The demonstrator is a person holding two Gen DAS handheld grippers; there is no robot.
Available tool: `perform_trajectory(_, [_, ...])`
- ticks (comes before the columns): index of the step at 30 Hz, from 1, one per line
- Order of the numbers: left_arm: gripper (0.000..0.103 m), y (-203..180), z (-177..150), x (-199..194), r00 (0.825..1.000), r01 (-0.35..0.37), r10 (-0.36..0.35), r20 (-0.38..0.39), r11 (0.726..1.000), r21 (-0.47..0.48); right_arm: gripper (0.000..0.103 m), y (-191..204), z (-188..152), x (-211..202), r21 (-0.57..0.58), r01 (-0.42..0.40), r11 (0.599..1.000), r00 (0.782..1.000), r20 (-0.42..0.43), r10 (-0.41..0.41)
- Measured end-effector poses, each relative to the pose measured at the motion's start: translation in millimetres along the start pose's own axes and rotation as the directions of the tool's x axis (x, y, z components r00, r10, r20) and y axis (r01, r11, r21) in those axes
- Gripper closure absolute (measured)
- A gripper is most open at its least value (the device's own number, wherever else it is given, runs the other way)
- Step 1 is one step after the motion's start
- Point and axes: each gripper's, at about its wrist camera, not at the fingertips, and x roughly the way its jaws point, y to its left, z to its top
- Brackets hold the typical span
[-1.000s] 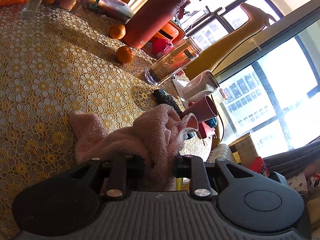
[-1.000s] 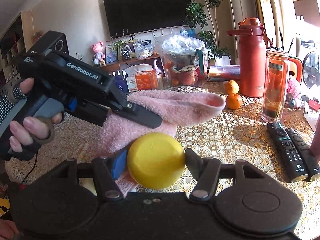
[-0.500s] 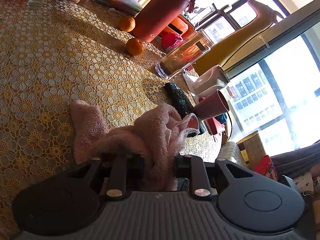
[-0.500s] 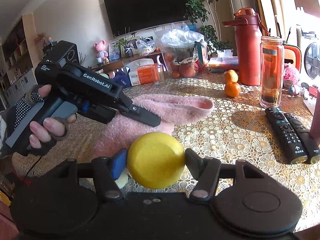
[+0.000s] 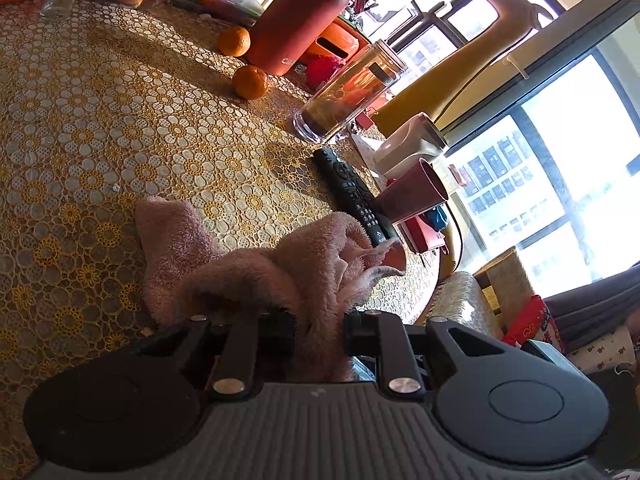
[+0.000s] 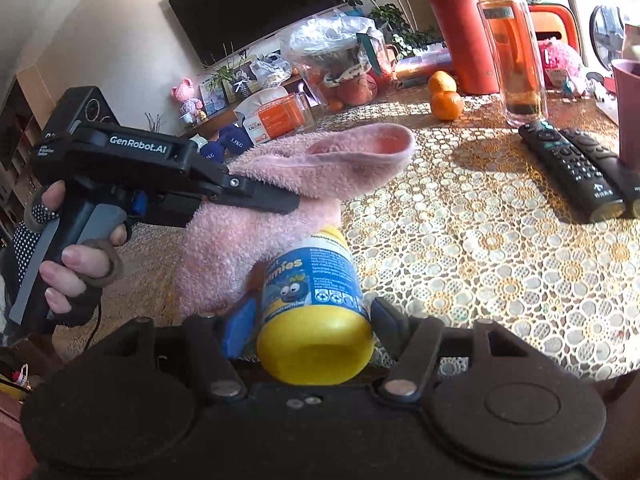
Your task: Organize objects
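My left gripper (image 5: 316, 320) is shut on a fluffy pink sock (image 5: 288, 264) and holds its cuff up off the table; the toe end rests on the tablecloth. In the right wrist view the left gripper (image 6: 292, 200) pinches the sock (image 6: 304, 172), whose open cuff faces right. My right gripper (image 6: 308, 312) is shut on a gummies bottle (image 6: 312, 304) with a yellow cap and blue label. The bottle lies on its side, cap toward the camera, its far end against the sock's lower part.
Two black remotes (image 6: 572, 168) lie at the right beside a maroon cup (image 5: 412, 196). A glass tea bottle (image 6: 512, 56), a red flask (image 6: 460, 28), two oranges (image 6: 444, 96) and a bag of fruit (image 6: 340, 64) stand behind. The lace tablecloth (image 5: 120, 120) covers the table.
My right gripper has tilted and moved forward, so the bottle's label now shows and its far end meets the sock. The left gripper keeps hold of the sock, cuff raised.
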Motion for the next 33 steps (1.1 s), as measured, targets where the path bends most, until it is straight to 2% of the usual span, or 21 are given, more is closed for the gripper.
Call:
perform_trajectory(5, [0.082, -0.2, -0.5, -0.1, 1.000, -0.002, 0.002, 0.003, 1.000, 0.003, 0.039, -12.8, -6.9, 0.6, 0.096, -0.042, 0.994, 0.998, -0.035, 0.046])
perform_trajectory(12, [0.082, -0.6, -1.2, -1.6, 1.000, -0.007, 0.007, 0.002, 1.000, 0.014, 0.037, -27.6, -10.8, 3.8, 0.254, -0.102, 0.962, 0.994, -0.023, 0.112])
perform_trajectory(15, [0.082, -1.1, -1.8, -4.0, 1.000, -0.017, 0.017, 0.002, 1.000, 0.020, 0.040, -25.9, -8.5, 4.0, 0.263, -0.096, 0.960, 0.994, -0.017, 0.104])
perform_trajectory(18, [0.082, -1.9, -1.2, -10.0, 0.999, -0.041, 0.041, -0.002, 0.999, 0.031, 0.041, -10.5, -7.1, -0.6, 0.158, -0.040, 0.987, 0.999, -0.008, 0.042])
perform_trajectory(20, [0.082, -2.3, -0.3, -17.6, 0.999, -0.047, 0.047, 0.000, 0.998, 0.037, 0.041, 7.8, -3.8, -2.7, 0.029, 0.020, 0.999, 1.000, 0.000, -0.020])
perform_trajectory(22, [0.083, -4.0, 1.4, -27.9, 1.000, -0.025, 0.024, 0.011, 0.999, 0.039, 0.041, 26.7, -1.0, -5.3, -0.111, 0.073, 0.991, 0.997, 0.013, -0.072])
perform_trajectory(27, [0.083, -22.2, 4.6, -46.9, 0.999, 0.040, -0.042, 0.021, 0.997, 0.058, 0.041, 69.8, 4.3, -3.5, -0.408, 0.142, 0.902, 0.990, 0.059, -0.129])
perform_trajectory(30, [0.083, -37.9, 3.7, -49.0, 0.996, 0.084, -0.086, 0.011, 0.992, 0.094, 0.041, 86.4, 4.2, 0.2, -0.502, 0.146, 0.852, 0.989, 0.073, -0.126])
perform_trajectory(33, [0.083, -42.8, 3.7, -42.8, 0.996, 0.086, -0.086, -0.003, 0.990, 0.113, 0.041, 97.5, 4.4, 5.4, -0.560, 0.160, 0.813, 0.987, 0.091, -0.132])
